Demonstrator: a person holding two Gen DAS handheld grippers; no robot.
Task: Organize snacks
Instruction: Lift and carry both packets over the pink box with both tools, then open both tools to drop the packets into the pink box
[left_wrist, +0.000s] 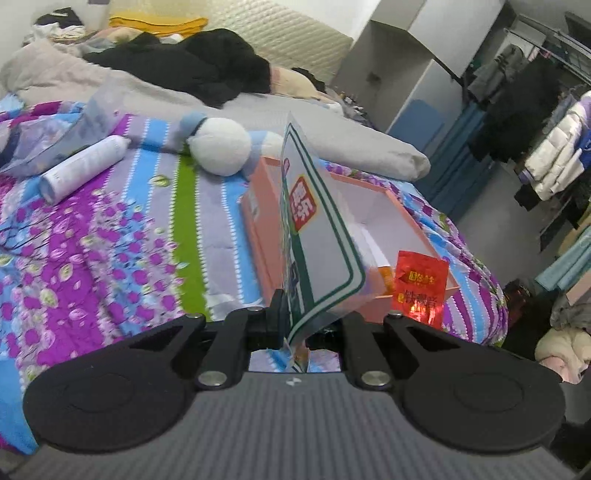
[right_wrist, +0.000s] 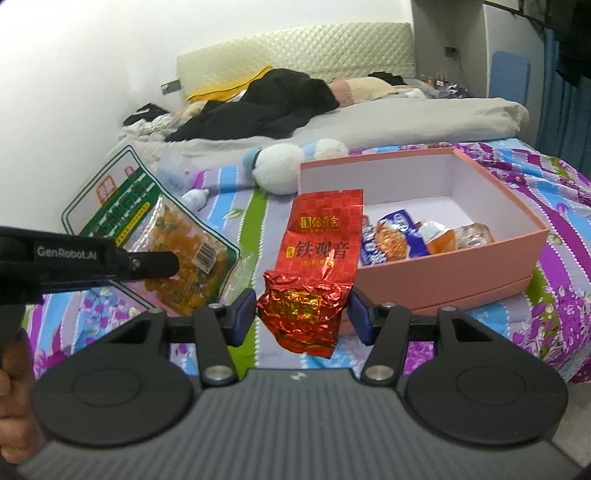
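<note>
My left gripper (left_wrist: 295, 321) is shut on the bottom edge of a green-and-white snack bag (left_wrist: 314, 229), which stands up edge-on in front of the camera. In the right wrist view the same bag (right_wrist: 147, 206) shows orange pieces through its window, with the left gripper (right_wrist: 173, 264) clamped on it at the left. My right gripper (right_wrist: 303, 314) is shut on a crumpled red foil tea packet (right_wrist: 317, 258), held by its lower half between the blue pads. The red packet (left_wrist: 421, 286) hangs just in front of the open pink box (right_wrist: 443, 273), which holds a blue-white packet (right_wrist: 391, 240) and other snacks.
The pink box (left_wrist: 258, 229) sits on a striped floral bedspread (left_wrist: 110, 240). A white plush toy (left_wrist: 221, 146), a white bottle (left_wrist: 81, 166) and a clear pouch (left_wrist: 55, 136) lie beyond it. Black clothes (right_wrist: 266, 107) and a grey duvet cover the far bed. A clothes rack (left_wrist: 535, 129) stands right.
</note>
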